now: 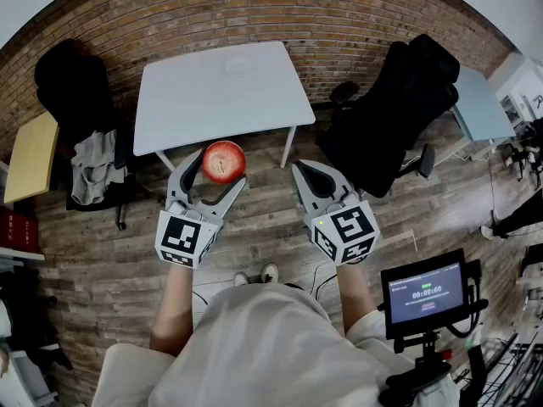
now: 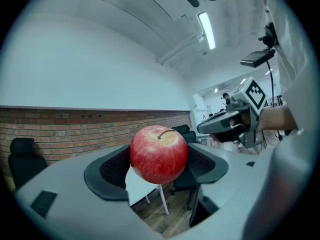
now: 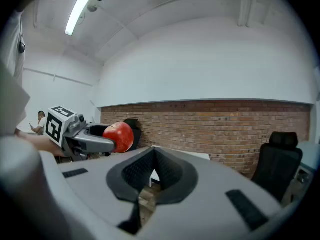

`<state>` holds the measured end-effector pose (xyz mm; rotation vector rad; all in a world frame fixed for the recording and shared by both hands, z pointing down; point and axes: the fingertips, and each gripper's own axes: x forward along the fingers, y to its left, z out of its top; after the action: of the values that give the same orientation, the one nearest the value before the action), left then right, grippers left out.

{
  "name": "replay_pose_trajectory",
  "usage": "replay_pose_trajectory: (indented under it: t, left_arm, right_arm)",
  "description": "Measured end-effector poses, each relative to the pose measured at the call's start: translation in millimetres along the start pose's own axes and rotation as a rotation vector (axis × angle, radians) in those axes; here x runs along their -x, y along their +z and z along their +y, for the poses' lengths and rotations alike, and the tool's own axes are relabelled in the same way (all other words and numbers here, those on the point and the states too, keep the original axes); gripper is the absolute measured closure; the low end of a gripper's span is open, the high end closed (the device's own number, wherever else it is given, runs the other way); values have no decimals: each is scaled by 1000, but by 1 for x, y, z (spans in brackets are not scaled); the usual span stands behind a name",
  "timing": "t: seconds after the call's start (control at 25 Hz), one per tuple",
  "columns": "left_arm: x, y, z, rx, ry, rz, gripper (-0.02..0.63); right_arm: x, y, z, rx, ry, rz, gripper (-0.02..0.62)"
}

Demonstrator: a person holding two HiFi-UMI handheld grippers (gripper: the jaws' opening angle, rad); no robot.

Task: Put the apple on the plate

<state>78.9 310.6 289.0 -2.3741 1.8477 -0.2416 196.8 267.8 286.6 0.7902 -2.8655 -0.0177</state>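
A red apple point(image 1: 223, 161) is clamped between the wide-set jaws of my left gripper point(image 1: 220, 168), held in the air in front of the white table point(image 1: 178, 108). In the left gripper view the apple point(image 2: 159, 154) fills the gap between the dark pads, stem up. A pale plate point(image 1: 240, 64) lies on the table's far side, hard to make out. My right gripper point(image 1: 310, 178) hovers level beside the left one, apart from the apple, its jaw tips meeting with nothing between them point(image 3: 153, 150). The apple point(image 3: 118, 136) shows at the left of the right gripper view.
Black office chairs stand left point(image 1: 76, 83) and right point(image 1: 399, 100) of the table. A wooden side table point(image 1: 32, 155) is at far left, a grey desk point(image 1: 479, 104) at far right. A screen on a stand point(image 1: 427, 292) is at lower right. A brick wall lies behind.
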Motion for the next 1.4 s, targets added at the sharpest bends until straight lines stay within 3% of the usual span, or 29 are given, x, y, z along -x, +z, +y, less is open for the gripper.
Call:
replay_pose_trajectory:
  t: [0.32, 0.84, 1.4]
  left_arm:
    - [-2, -1, 1, -1, -3, 1, 241]
    - [-9, -9, -9, 19, 50, 32, 241]
    - [-44, -18, 2, 25, 38, 40, 241]
  right_arm:
    - [4, -2, -9, -74, 7, -40, 592]
    - [8, -19, -24, -104, 43, -10, 592]
    - [-17, -25, -46, -105, 51, 2, 592]
